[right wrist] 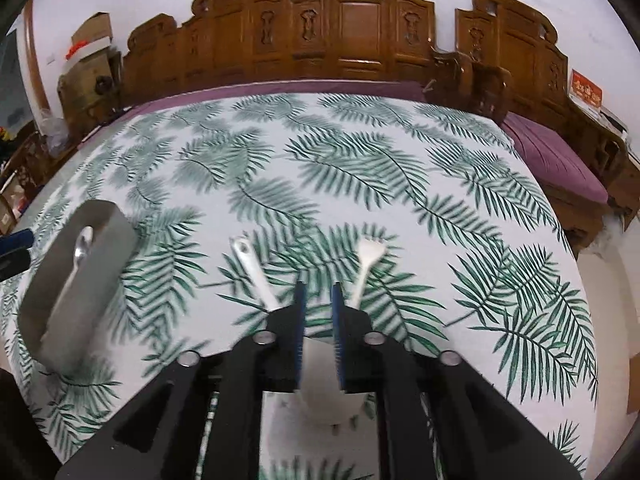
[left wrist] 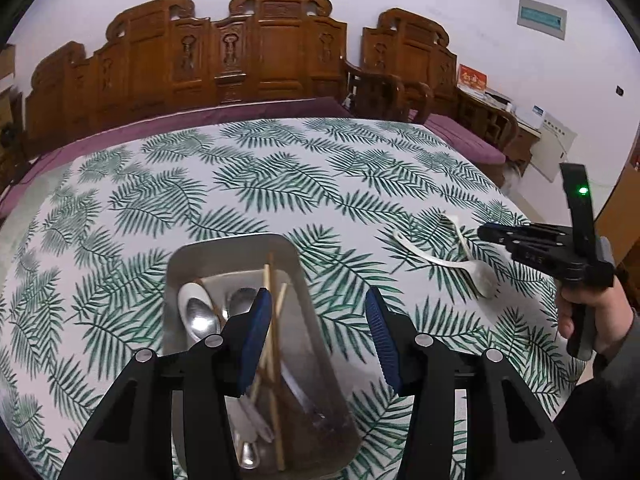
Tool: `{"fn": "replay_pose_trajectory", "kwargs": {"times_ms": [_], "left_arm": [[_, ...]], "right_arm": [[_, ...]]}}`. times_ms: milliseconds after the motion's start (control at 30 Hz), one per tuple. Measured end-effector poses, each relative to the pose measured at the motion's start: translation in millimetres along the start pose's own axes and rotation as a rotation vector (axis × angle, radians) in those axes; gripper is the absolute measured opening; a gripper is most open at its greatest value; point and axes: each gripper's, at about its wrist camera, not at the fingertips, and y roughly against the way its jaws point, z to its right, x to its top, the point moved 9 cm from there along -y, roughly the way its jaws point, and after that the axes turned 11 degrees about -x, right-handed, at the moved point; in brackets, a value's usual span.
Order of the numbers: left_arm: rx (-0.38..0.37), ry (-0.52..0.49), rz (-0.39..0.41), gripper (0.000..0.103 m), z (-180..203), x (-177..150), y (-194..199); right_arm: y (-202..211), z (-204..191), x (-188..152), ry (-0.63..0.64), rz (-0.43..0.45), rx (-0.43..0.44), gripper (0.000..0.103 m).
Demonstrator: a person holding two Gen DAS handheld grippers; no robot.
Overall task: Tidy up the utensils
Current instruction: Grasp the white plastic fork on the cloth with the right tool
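— Plastic, that white spoon point(right wrist: 320, 392) on the table point(right wrist: 360, 168) beside the fork point(right wrist: 370, 258): light, stiff, slippery.

— Grip its handle. Right hand-held gripper point(right wrist: 319, 312) straddles the bowl, barely open, not gripping; left hand-held gripper point(left wrist: 318, 340) half-open, empty, over the tray point(left wrist: 320, 344).

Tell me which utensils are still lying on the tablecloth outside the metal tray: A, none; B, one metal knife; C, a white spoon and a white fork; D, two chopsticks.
C: a white spoon and a white fork lie crossed on the tablecloth, right of the metal tray.

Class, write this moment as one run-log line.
left tool open over tray | right tool slightly open above white spoon, fork | both empty
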Motion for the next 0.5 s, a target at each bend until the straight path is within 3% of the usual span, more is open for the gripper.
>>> {"fn": "replay_pose_trajectory", "kwargs": {"times_ms": [500], "left_arm": [[-0.021,-0.013,-0.036,0.046,32,-11,-22]], "right_arm": [[-56,10,-10,-0.005,-0.091,-0.028,0.023]]}}
